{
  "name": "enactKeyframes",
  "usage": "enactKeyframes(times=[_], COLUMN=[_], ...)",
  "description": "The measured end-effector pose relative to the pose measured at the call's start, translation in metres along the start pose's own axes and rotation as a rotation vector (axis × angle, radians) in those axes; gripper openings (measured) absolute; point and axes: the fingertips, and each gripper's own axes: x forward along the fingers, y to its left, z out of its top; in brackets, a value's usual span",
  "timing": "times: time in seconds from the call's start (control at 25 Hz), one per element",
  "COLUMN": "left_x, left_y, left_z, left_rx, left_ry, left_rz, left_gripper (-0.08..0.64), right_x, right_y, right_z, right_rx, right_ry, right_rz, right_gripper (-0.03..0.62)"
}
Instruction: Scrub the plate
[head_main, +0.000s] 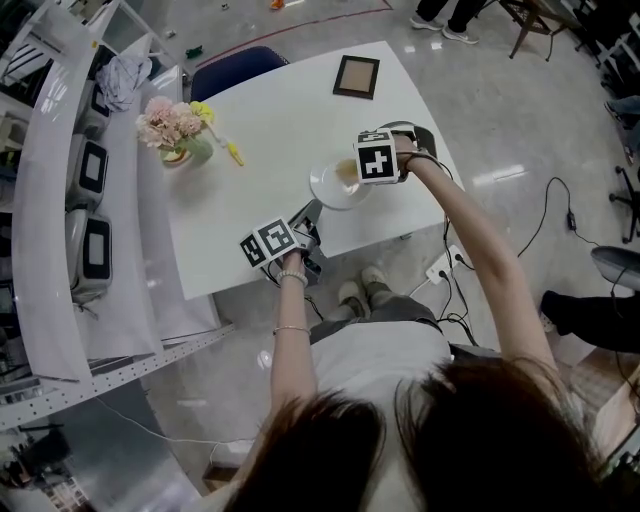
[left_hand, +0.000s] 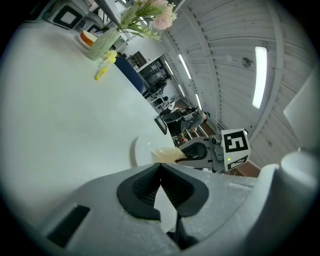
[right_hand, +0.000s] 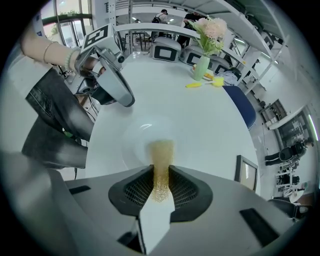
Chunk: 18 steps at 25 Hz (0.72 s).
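Observation:
A white plate (head_main: 328, 188) lies on the white table (head_main: 270, 130) near its front right edge. My right gripper (head_main: 352, 178) reaches over it from the right, shut on a yellowish scrub pad (right_hand: 161, 152) whose end rests on the plate (right_hand: 145, 131). My left gripper (head_main: 310, 212) is at the table's front edge, just left of the plate, with its jaws shut and nothing between them (left_hand: 160, 170). From the left gripper view the plate (left_hand: 141, 150), the pad (left_hand: 167, 155) and the right gripper (left_hand: 200, 150) lie just ahead.
A vase of pink flowers (head_main: 180, 135) and a small yellow object (head_main: 234, 153) sit at the table's far left. A dark picture frame (head_main: 356, 76) lies at the far edge. A blue chair (head_main: 238, 66) stands behind, and a shelf with appliances (head_main: 90, 170) runs along the left.

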Motion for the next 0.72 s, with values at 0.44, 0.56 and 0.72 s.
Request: enactKeyframes(times=[0.44,0.56,0.72], left_x=[0.002,0.003,0.003], left_y=[0.004,0.006,0.006], left_z=[-0.003,-0.004,-0.002], left_rx=[0.064,0.061,0.060], left_ry=[0.055,0.059,0.061], left_rz=[0.027,0.026,0.023], left_gripper=[0.011,0.011,0.011], right_x=[-0.003,-0.003,-0.003], right_y=[0.011,0.014,0.019], right_z=[-0.001,-0.001,0.001], right_rx=[0.082,0.100,0.115], right_ry=[0.017,0.023,0.031], right_rz=[0.004,0.005,0.003], right_gripper=[0.086,0.086,0.086])
